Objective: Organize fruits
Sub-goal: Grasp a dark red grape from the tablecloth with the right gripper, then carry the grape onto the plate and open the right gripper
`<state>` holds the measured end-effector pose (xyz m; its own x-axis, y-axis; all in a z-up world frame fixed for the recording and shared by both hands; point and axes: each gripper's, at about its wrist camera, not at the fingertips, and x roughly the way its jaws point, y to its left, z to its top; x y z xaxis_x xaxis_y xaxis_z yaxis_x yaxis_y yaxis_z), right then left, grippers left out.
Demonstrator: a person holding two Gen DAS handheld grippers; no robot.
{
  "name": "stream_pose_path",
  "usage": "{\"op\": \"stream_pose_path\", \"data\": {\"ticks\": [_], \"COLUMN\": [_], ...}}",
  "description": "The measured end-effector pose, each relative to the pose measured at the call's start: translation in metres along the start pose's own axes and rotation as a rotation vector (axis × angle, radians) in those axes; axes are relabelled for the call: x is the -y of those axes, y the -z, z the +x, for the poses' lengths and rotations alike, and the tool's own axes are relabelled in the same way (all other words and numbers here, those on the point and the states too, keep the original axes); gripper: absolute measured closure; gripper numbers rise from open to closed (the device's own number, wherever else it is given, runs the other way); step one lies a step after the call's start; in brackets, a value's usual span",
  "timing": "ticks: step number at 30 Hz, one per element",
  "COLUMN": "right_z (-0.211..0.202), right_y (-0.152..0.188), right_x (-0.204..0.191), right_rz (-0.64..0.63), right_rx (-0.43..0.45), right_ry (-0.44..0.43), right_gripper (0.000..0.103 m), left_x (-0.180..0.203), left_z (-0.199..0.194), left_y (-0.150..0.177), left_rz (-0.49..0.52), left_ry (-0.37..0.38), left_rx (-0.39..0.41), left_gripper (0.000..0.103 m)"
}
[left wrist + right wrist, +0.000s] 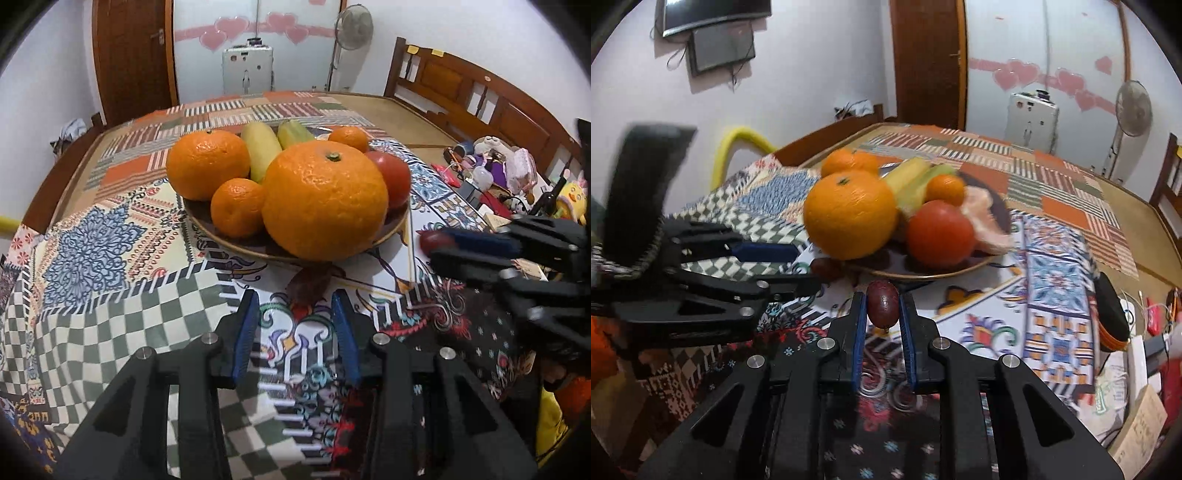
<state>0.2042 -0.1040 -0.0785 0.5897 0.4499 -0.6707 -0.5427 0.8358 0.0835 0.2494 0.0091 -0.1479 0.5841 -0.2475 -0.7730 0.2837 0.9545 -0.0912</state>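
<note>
Closest in, the right hand-held gripper (882, 308) is clamped tight on a small dark red grape (883, 303), holding it just above the patterned cloth (1060, 314), a little short of the plate's near rim. The left hand-held gripper (295, 308) sits partly open with nothing between its blue pads (245, 332), aimed at another dark reddish fruit (308, 282) lying on the cloth right by the plate's near edge. Next back is the brown plate (229, 242), stacked with a big orange (325, 201) up front, a small mandarin (236, 206) beside it, a tomato (393, 177) on its right side, and yellow-green fruit (262, 149) at the back. The surface looks like a bed, with the plate around the middle.
</note>
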Motion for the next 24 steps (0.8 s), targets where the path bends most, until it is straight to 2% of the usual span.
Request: {"op": "stream_pose_path", "data": {"ticks": [8,13,24], "right_z": [-0.010,-0.009,-0.015], "right_y": [0.001,0.002,-0.012], "right_x": [0.008,0.012,0.016], "right_rz": [0.040,0.044,0.044], "right_rx": [0.037,0.038,0.087], "right_ry": [0.008,0.008,0.011], "right_gripper": [0.087,0.087,0.087], "left_x": [0.002,0.010,0.008], "left_z": [0.012,0.013,-0.012], "left_y": [-0.011,-0.011,0.005], "left_rz": [-0.011,0.024,0.040], "left_ry": [-0.007,0.001,-0.006], "left_rx": [-0.026,-0.016,0.063], "left_gripper": [0.062,0.079,0.081]}}
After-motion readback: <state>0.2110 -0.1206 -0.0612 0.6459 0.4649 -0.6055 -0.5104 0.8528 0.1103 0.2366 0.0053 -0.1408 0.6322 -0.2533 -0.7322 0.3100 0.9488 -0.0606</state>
